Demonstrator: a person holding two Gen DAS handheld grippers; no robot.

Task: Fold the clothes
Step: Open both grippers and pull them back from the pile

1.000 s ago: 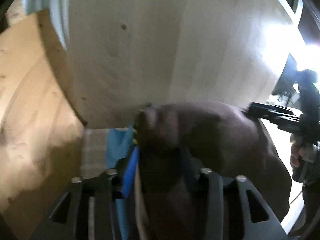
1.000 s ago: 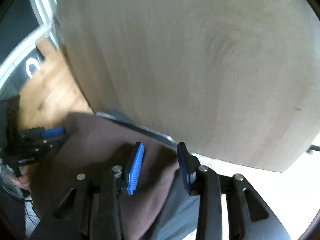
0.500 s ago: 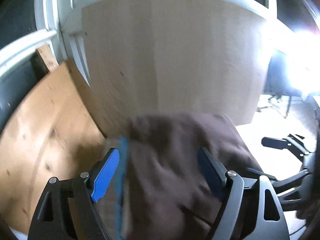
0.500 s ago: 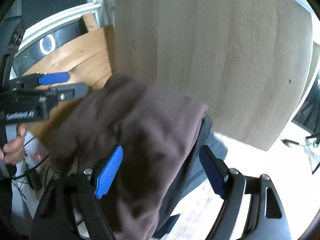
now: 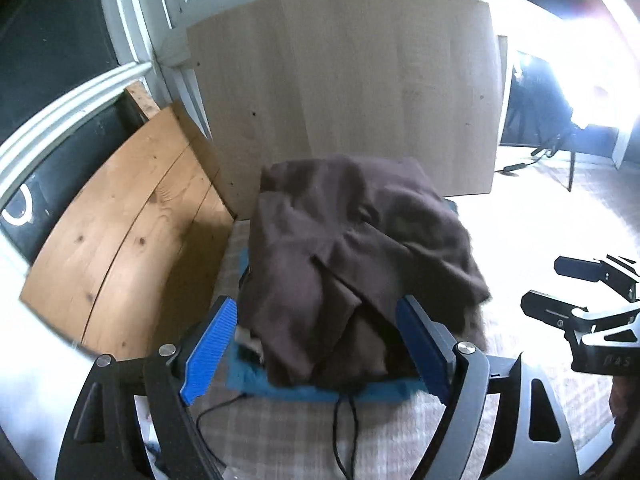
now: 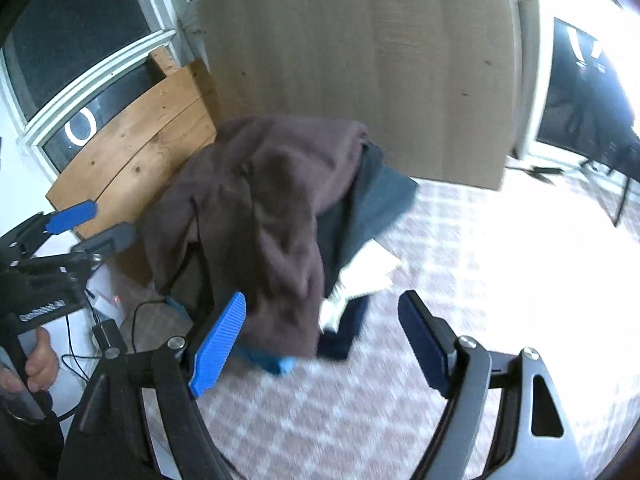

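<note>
- Brown garment lies folded on top of a pile, centre of the left wrist frame, below the pale board
- Left gripper is released, jaws opening, pads clear of the cloth
- Right gripper is released too, holding nothing
- Judged: this fold looks done and stacked, though a loose flap hangs; any further clothes are out of sight

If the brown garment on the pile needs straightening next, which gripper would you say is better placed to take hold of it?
Probably the left gripper: its opening jaws frame the brown garment head-on. The right gripper, open and empty, points mostly at the rug beside the pile, with only its left finger near the cloth.
</note>
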